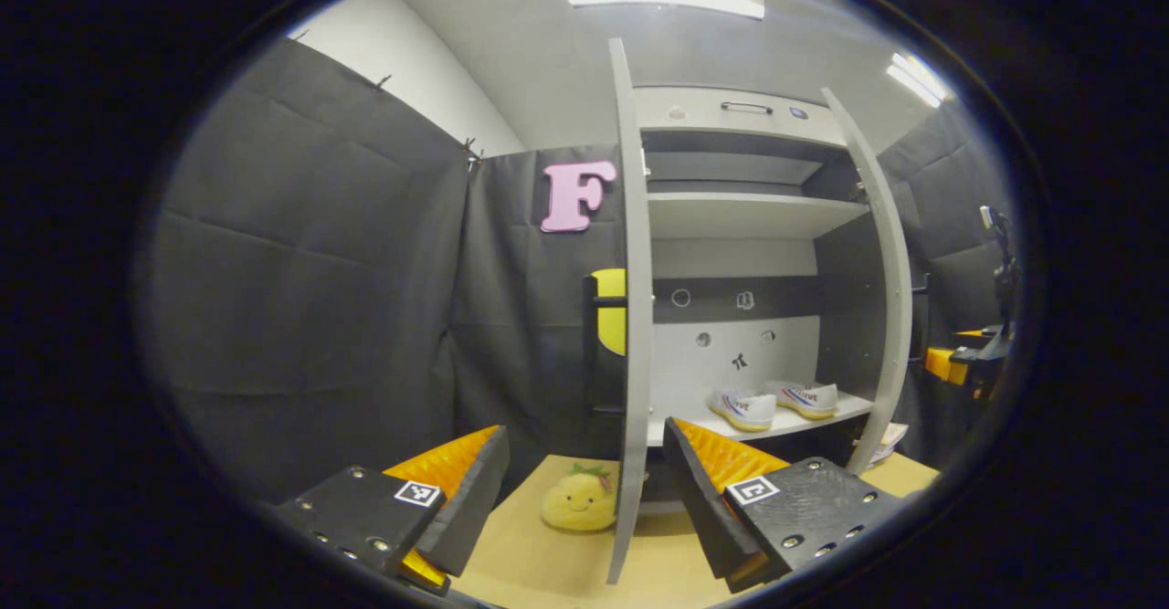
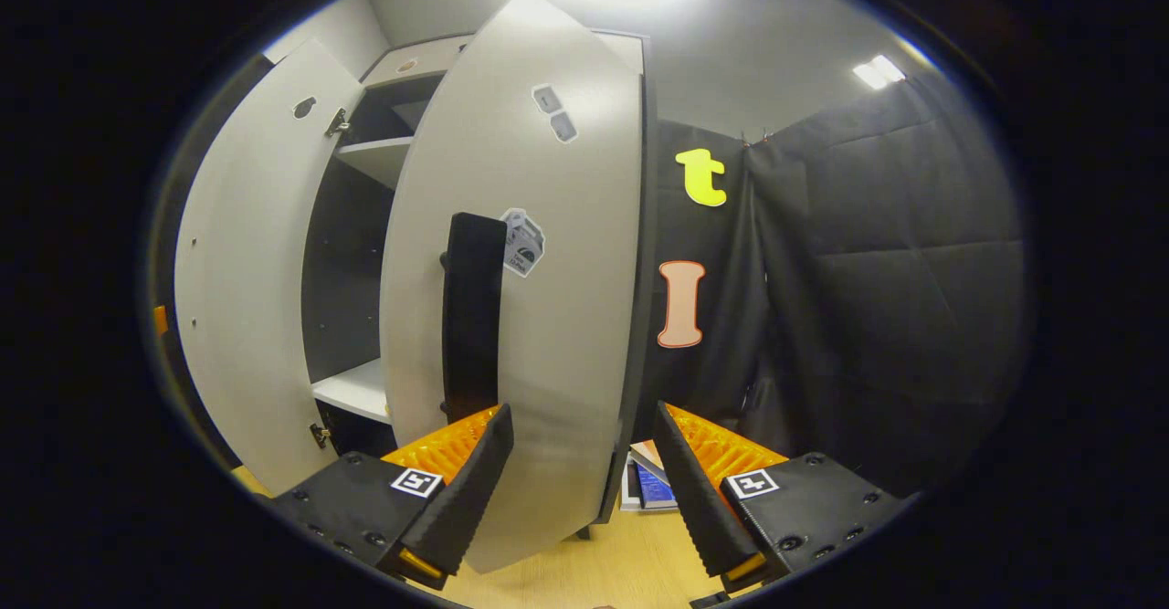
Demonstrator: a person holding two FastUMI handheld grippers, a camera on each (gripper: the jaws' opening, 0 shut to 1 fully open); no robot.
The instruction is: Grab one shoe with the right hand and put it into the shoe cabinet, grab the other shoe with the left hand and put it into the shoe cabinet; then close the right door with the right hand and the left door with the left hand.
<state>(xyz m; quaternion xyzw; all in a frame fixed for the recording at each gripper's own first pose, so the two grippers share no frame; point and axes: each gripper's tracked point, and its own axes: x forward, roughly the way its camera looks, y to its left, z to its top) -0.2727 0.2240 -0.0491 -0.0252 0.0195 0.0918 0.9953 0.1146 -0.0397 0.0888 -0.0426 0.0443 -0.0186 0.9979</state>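
Left gripper view: two white shoes (image 1: pixel 774 404), striped sides, tan soles, side by side on shoe cabinet (image 1: pixel 744 216) lower shelf | doors ajar | left gripper (image 1: pixel 584 490) fingers apart, empty | right gripper (image 2: pixel 580 477) fingers apart beside right door (image 2: pixel 539 299).

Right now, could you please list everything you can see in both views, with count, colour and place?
shoes: two, white with tan soles, side by side on the cabinet's lower shelf.
shoe cabinet: one, white shelves, dark inside, standing on the wooden floor.
left door: one, white, open, edge-on.
right door: one, white with black handle, partly open.
plush toy: one, yellow, on the floor by the left door.
books: some, on the floor behind the right door.
left tongs: open, orange and black.
right tongs: open, at the right door.
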